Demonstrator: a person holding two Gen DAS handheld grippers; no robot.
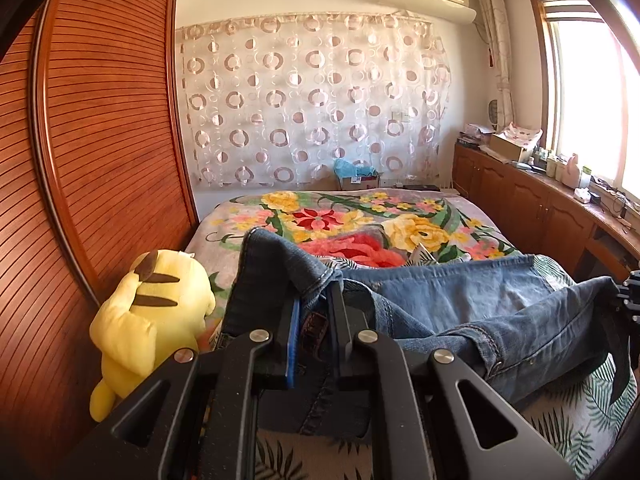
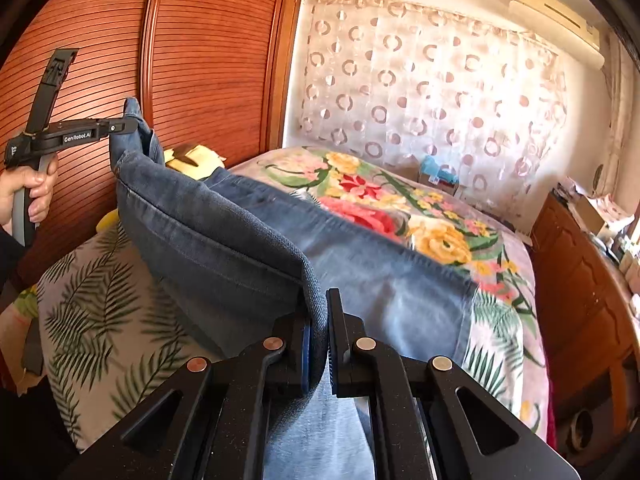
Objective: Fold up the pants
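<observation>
While the pants [image 2: 224,240], a pair of blue jeans, are held up off the bed [image 2: 120,320] along one edge, the rest of the denim is seen trailing down onto the floral blanket [image 1: 360,220]. The left gripper [image 1: 314,320] is shown with its fingers [image 1: 340,320] nearly closed on a thick seamed fold of the fabric, and in the right wrist view it is seen gripped by a hand [image 2: 28,192] against the slatted wooden wardrobe [image 2: 200,60]. The right gripper [image 2: 318,328] is likewise shown clamped on a rolled edge of the denim, its fingers narrow around the cloth. A yellow plush toy [image 1: 152,312] is seen lying on the bed beside the wardrobe, close to the left-hand end of the garment. The denim is judged to be fairly heavy, soft yet thick, and not slippery; sagging between the two grips is to be expected. Hold is best taken at stitched hems, seams or the waistband, where the layers are stiffest and least likely to be pulled free.
</observation>
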